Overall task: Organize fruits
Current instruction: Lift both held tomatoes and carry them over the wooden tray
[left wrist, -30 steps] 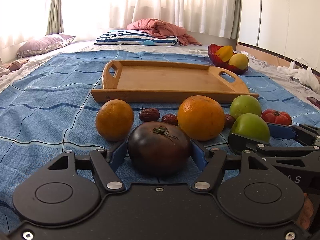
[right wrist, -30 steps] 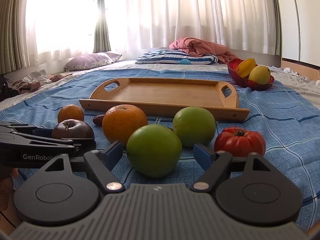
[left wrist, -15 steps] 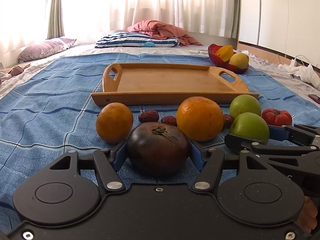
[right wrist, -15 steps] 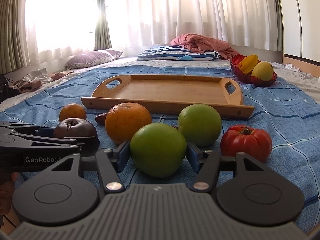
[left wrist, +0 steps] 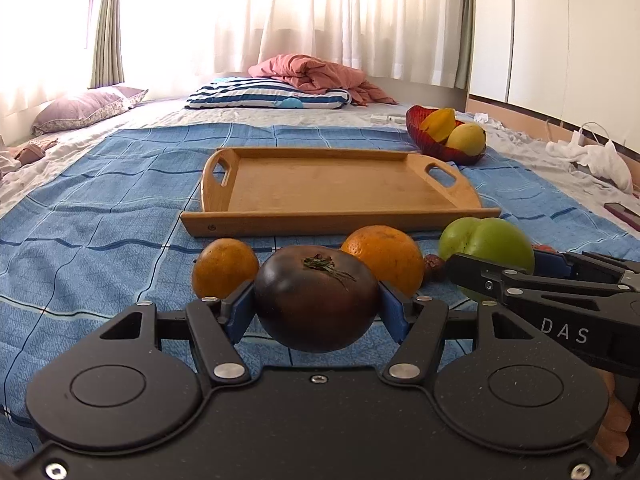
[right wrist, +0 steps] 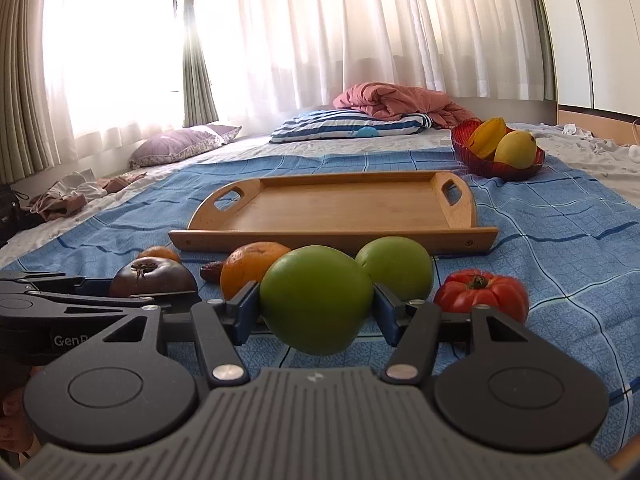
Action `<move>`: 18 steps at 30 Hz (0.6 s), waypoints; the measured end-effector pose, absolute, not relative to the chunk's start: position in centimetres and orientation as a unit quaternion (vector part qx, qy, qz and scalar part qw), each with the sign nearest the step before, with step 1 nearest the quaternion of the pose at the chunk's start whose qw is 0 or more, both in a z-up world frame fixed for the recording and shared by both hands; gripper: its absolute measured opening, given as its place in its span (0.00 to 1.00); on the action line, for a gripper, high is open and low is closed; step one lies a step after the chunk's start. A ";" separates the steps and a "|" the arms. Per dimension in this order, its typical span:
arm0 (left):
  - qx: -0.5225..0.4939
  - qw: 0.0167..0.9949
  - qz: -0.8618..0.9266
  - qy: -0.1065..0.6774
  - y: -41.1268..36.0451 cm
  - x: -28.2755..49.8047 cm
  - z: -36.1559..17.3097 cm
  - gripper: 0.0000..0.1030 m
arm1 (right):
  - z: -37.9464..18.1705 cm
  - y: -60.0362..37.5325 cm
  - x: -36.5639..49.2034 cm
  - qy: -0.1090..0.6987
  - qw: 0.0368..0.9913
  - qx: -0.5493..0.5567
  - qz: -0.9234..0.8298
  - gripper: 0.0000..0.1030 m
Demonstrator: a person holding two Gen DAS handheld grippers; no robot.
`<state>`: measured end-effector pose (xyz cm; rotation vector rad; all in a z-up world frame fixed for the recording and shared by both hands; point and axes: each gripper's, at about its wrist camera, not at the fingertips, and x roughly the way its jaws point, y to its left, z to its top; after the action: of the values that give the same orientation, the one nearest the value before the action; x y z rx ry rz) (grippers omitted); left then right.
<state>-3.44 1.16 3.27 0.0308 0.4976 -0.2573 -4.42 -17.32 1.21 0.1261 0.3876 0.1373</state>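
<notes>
My left gripper [left wrist: 316, 308] is shut on a dark purple tomato [left wrist: 316, 298] and holds it just above the blue blanket. My right gripper [right wrist: 316, 308] is shut on a green fruit [right wrist: 316, 300], also lifted a little. It also shows in the left wrist view [left wrist: 504, 246]. An empty wooden tray [left wrist: 332, 190] lies straight ahead; it also shows in the right wrist view [right wrist: 340, 208]. On the blanket before it lie two oranges [left wrist: 224, 266] [left wrist: 384, 254], a second green fruit [right wrist: 398, 266], a red tomato [right wrist: 480, 292] and dark dates [left wrist: 434, 266].
A red bowl [left wrist: 424, 136] with yellow fruit stands behind the tray's right end. Pillows [left wrist: 268, 96] and a pink quilt [left wrist: 316, 74] lie at the far end of the bed. White cloth and cables [left wrist: 592, 156] lie at the right edge.
Both grippers have closed on their fruits and lifted them slightly off the blanket. Both views have risen and tipped, so the tray looks lower and nearer.
</notes>
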 end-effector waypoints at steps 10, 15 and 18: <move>0.002 0.965 -0.140 0.223 0.8 -1.4 7.1 0.60 | 4.5 -19.0 -3.2 0.155 0.984 0.074 0.056 0.61; -0.006 0.965 -0.150 0.215 0.7 0.9 9.5 0.60 | 6.5 -21.4 -1.1 0.157 0.980 0.111 0.057 0.61; -0.010 0.964 -0.155 0.218 0.3 2.6 10.6 0.60 | 7.4 -22.6 0.3 0.159 0.978 0.119 0.056 0.61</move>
<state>2.56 0.27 10.60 -0.0200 0.4410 -0.3143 0.34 -22.58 7.44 0.2400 0.3210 0.1125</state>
